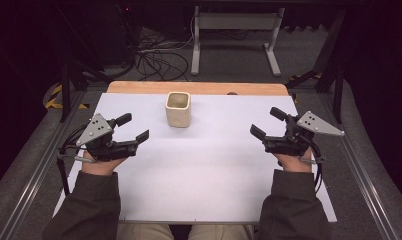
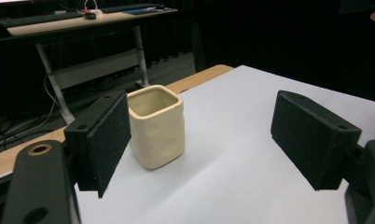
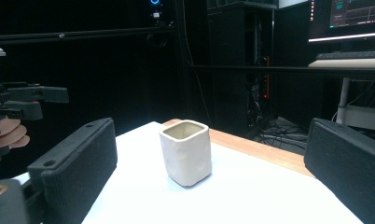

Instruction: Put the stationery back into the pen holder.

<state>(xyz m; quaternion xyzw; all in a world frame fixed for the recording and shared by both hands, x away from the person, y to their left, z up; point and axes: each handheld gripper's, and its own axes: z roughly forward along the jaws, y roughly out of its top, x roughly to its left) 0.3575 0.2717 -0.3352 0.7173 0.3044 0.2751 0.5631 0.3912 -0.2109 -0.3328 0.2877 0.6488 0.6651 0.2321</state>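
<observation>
A cream, square-sided ceramic cup (image 1: 178,109) stands upright and empty on the white table sheet (image 1: 204,165), near its far edge. My left gripper (image 1: 133,127) is held open at the left, jaws pointing right and away, nothing between them. My right gripper (image 1: 267,121) is held open at the right, jaws pointing left and away, also empty. In the left gripper view the cup (image 2: 156,126) sits beyond the left jaw, apart from it, with the gripper (image 2: 199,140) wide. In the right gripper view the cup (image 3: 185,151) stands ahead between the spread jaws of that gripper (image 3: 213,163).
A wooden strip (image 1: 196,88) borders the sheet's far edge. Beyond it stand a white desk frame (image 1: 235,35) and loose cables (image 1: 156,60) on the floor. Metal rails run along both table sides. In the right gripper view the left hand and its gripper (image 3: 17,105) hang at the far left.
</observation>
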